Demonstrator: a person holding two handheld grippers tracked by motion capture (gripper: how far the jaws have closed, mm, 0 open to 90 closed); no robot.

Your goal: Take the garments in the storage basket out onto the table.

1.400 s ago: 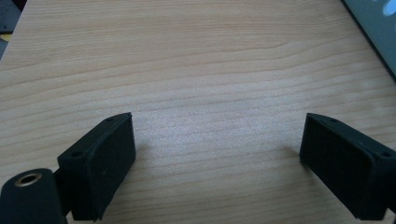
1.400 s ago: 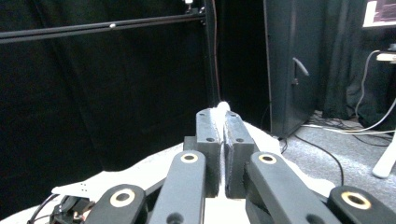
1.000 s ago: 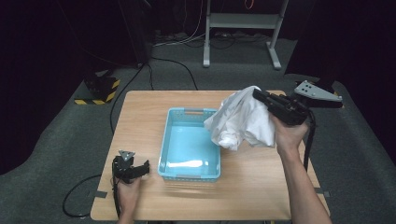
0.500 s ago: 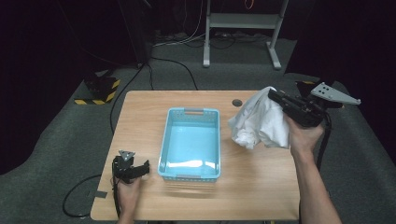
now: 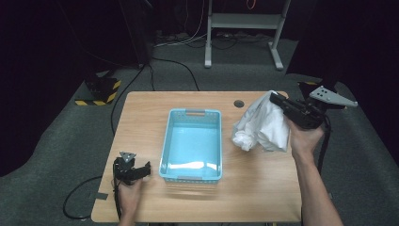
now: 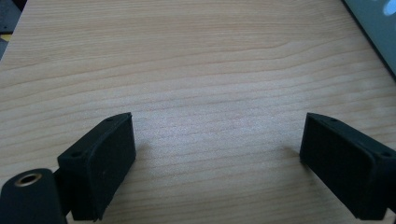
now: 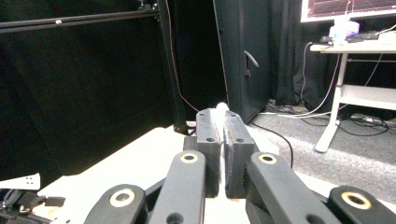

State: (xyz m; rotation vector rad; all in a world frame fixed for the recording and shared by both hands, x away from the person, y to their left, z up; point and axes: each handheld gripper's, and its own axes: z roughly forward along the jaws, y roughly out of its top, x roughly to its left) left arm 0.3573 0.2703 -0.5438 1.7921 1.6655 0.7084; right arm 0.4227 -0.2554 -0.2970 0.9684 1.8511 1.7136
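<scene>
A crumpled white cloth (image 5: 262, 127) hangs to the right of the light blue basket (image 5: 193, 113), with its lower folds close to the table top. My right gripper (image 5: 275, 98) is shut on the cloth's top edge. In the right gripper view a thin strip of white cloth (image 7: 221, 108) shows between the closed jaws of that gripper (image 7: 222, 120). My left gripper (image 5: 141, 169) rests at the table's front left corner, left of the basket. Its jaws stand wide apart over bare wood (image 6: 217, 140) with nothing between them.
The wooden table (image 5: 141, 122) has a round cable hole (image 5: 239, 103) near its back right. The basket has nothing in it, and its corner (image 6: 373, 28) appears in the left gripper view. Cables and a desk frame (image 5: 244, 28) lie on the floor beyond.
My right gripper has carried the cloth to the right, from over the basket's right rim to beside the basket. The left gripper has stayed put.
</scene>
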